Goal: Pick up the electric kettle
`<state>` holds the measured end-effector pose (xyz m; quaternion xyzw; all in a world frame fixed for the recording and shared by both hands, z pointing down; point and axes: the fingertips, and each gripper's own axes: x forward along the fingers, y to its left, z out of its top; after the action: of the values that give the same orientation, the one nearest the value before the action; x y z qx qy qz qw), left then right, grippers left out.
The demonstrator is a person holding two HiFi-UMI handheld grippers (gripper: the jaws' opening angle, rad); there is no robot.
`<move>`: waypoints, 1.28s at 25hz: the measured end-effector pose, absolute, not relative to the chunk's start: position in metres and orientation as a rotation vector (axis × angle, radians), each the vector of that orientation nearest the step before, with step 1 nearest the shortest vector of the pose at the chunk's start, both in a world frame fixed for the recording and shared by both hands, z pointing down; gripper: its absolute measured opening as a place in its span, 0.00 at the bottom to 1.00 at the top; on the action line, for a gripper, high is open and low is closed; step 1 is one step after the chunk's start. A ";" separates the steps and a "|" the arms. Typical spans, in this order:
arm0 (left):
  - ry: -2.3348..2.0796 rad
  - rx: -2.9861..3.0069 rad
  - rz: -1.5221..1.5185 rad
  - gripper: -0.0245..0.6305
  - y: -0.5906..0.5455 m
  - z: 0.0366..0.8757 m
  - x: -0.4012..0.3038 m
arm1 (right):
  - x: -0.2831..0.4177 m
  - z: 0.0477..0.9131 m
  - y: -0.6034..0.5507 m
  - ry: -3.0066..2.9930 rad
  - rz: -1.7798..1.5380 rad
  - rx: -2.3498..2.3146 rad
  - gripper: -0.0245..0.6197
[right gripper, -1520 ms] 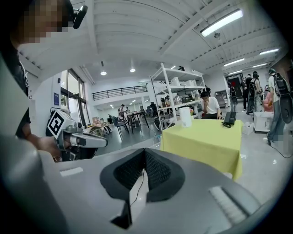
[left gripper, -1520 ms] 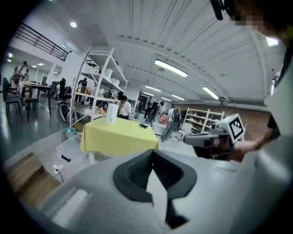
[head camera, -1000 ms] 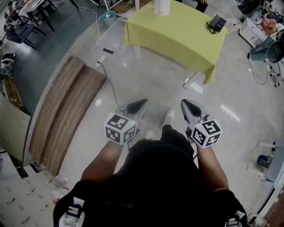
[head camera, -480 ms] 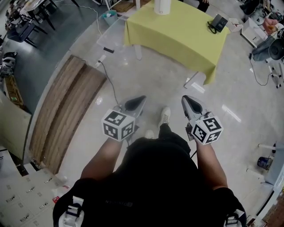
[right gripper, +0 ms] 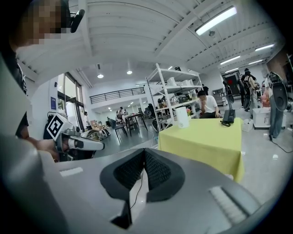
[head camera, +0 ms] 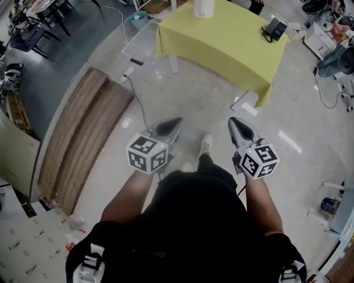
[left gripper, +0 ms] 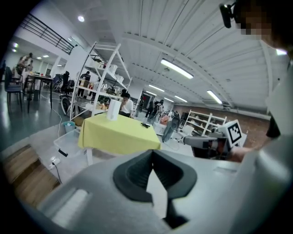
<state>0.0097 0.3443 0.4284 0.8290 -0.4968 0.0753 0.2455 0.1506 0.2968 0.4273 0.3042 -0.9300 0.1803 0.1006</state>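
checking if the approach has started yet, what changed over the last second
The left hand-held gripper and the right hand-held gripper both drifted slightly forward, toward the yellow table. Nothing was taken hold of or let go. Unchanged: both pairs of jaws are shut and empty, and the white kettle stands on the table, well out of reach.

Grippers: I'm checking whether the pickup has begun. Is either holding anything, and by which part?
Nothing is held. The left gripper and right gripper are both shut and empty; the electric kettle stands untouched on the yellow table.
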 end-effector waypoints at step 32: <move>-1.355 2.231 0.275 0.04 0.240 0.444 0.013 | 0.134 0.449 0.196 -2.727 0.604 0.802 0.05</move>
<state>0.0126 0.2395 0.4445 0.8219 -0.4990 0.1013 0.2555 0.1342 0.1963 0.4493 0.2740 -0.9319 0.2064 0.1176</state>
